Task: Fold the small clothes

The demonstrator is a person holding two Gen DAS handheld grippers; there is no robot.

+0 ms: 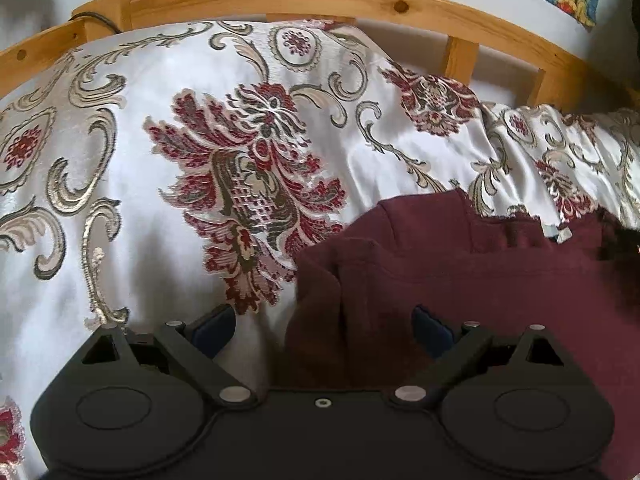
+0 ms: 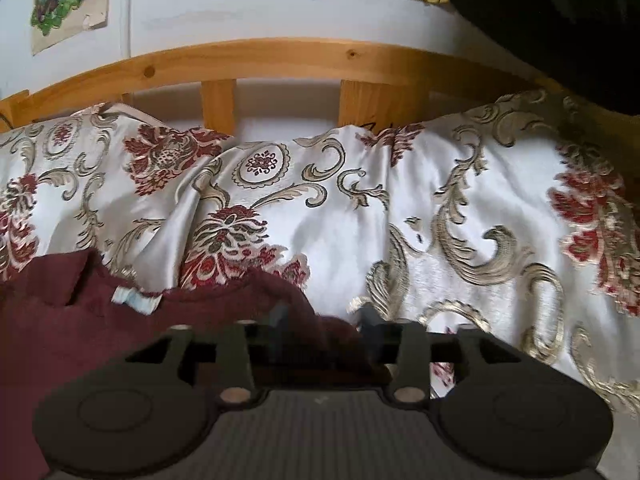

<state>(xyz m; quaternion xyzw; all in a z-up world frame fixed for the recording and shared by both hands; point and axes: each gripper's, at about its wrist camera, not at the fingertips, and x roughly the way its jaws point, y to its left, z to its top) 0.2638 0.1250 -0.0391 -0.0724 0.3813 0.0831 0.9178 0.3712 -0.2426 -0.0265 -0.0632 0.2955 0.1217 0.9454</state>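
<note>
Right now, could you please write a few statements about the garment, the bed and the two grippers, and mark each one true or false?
1. The maroon garment lies on a floral bedspread. True.
2. The left gripper has its jaws shut tight. False: they stand wide apart, with the garment's edge between them and unpressed.
3. A pale label shows on the garment. True.
4. The bed frame is black metal. False: it is light wood.
5. The right gripper has garment fabric between its jaws. True.
</note>
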